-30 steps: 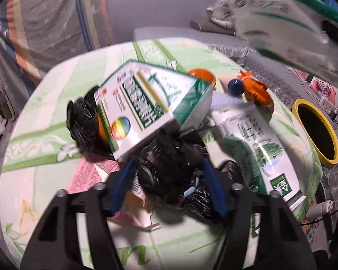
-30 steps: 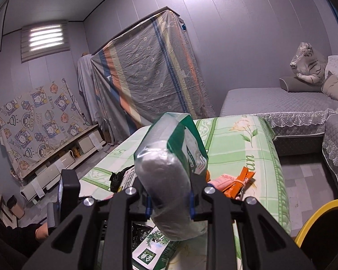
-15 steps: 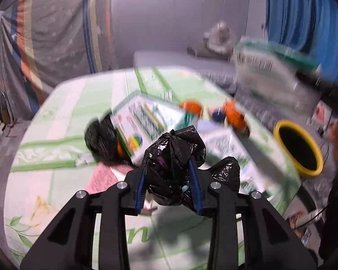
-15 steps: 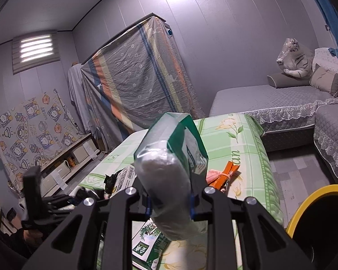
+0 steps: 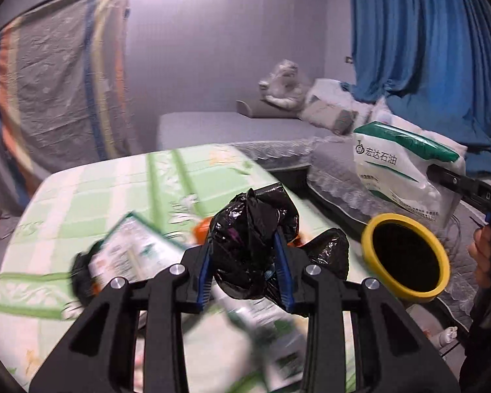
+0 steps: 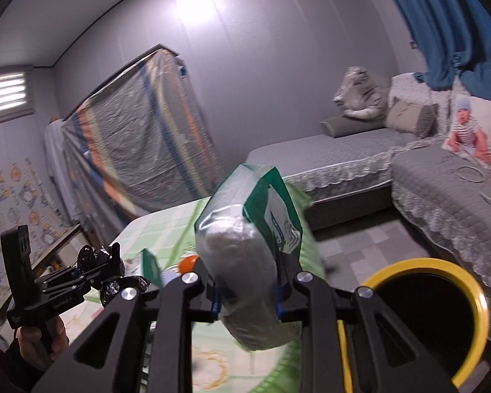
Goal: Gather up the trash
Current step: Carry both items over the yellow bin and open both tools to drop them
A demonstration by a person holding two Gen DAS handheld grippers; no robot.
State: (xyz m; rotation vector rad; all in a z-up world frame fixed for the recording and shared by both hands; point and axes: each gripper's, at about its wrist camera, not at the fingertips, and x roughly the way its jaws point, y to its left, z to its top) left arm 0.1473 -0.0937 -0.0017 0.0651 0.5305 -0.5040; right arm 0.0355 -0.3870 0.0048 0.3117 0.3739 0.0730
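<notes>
Both grippers are loaded up and lifted off the table (image 5: 91, 193), I'd guess to dump in one go. The left gripper (image 5: 244, 267) is clenched on a crumpled black plastic bag (image 5: 252, 245), no real long axis. The right gripper (image 6: 245, 298) is clamped on a green-white tissue pack (image 6: 250, 255), long axis pointing forward and up, just beside the yellow-rimmed bin (image 6: 442, 263).

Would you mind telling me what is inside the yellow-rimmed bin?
Nothing can be made out inside the bin: its opening looks plain black in both wrist views. The bottom is too dark to see, and the right gripper covers part of the rim.
</notes>
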